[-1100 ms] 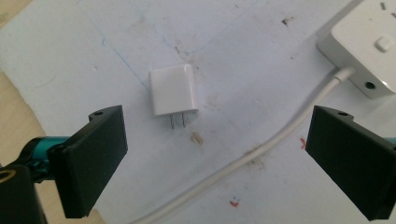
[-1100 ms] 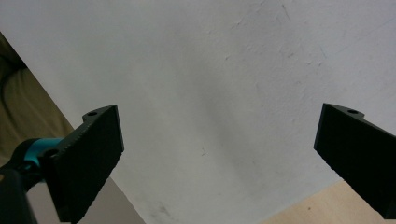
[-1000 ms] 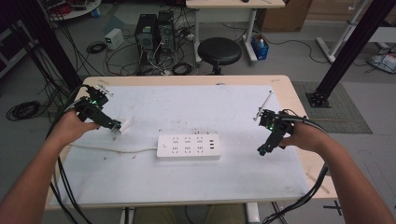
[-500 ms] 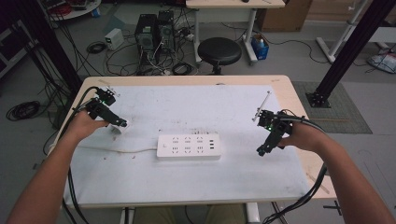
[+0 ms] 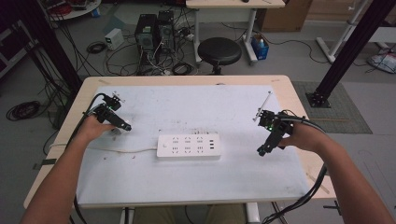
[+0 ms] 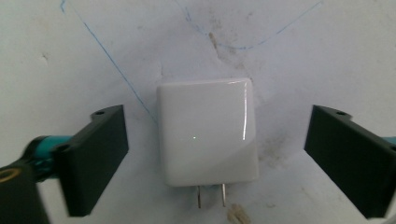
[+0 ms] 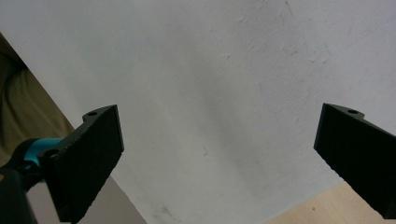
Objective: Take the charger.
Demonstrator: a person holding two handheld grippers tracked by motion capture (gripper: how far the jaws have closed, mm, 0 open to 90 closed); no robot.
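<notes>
A: The left gripper (image 6: 215, 154) has its jaws spread wide, one on each side of a white charger (image 6: 208, 130), with clear gaps on both sides, touching neither face.

B: And the charger itself?

A: It lies flat on the white mat (image 6: 289, 56), its two metal prongs pointing back toward the camera in the left gripper view. Thin blue pen lines cross the mat above it.

B: Where is that in the high view?

A: The left gripper (image 5: 125, 127) sits at the mat's left side, just left of the white power strip (image 5: 188, 146); the charger shows as a pale patch under its tip. The strip lies in the middle of the mat (image 5: 187, 182), and its cord (image 5: 121, 150) runs left, passing close to the left hand (image 5: 95, 128).

B: The right gripper?

A: The right gripper (image 7: 219, 154) also has its jaws spread apart, with bare mat (image 7: 210, 70) between them. In the high view the right gripper (image 5: 261, 151) hovers near the mat's right edge, well apart from the strip, held by the right hand (image 5: 299, 137).

B: Any containers?

A: I can't make one out on the table (image 5: 289, 88).
</notes>
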